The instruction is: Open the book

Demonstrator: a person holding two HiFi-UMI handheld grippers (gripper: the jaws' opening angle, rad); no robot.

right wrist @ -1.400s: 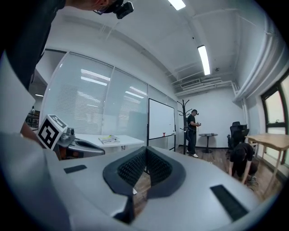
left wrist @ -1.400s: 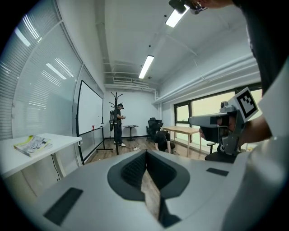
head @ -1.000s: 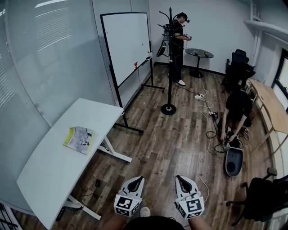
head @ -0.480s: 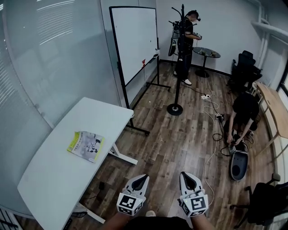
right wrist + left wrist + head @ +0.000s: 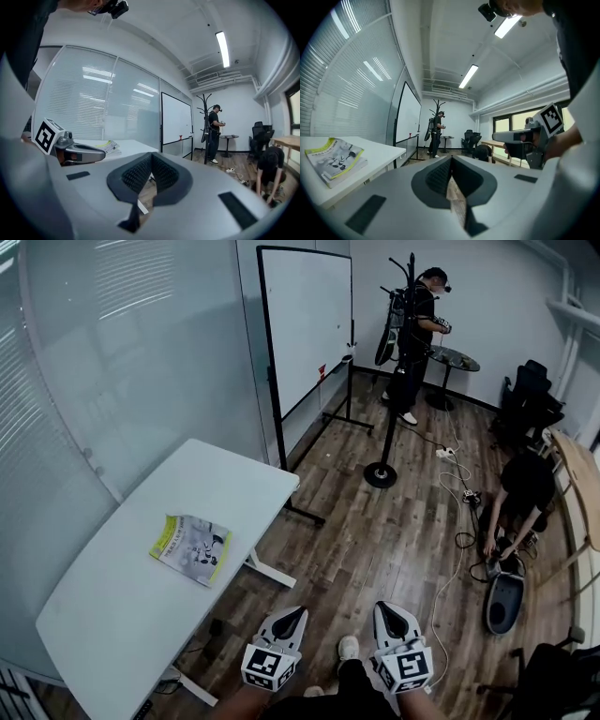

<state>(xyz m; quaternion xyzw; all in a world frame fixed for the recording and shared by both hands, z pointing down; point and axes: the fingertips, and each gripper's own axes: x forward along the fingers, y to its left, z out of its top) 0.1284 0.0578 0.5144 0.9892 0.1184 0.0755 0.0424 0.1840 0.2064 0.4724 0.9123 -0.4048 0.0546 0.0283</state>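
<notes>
One high camera and two low ones, all facing the same far end of the room.
The head view looks steeply down, with the left gripper (image 5: 293, 612) and the right gripper (image 5: 386, 608) near 6 o'clock and the white rectangular table (image 5: 122, 615) at 8 o'clock. Each gripper view sits low, close behind its own jaws, facing about level; the left shows the other gripper at 3 o'clock, the right at 9. All three share the black-framed whiteboard (image 5: 314, 324), black coat stand (image 5: 394, 381) and yellow-edged grey book (image 5: 192, 548).
</notes>
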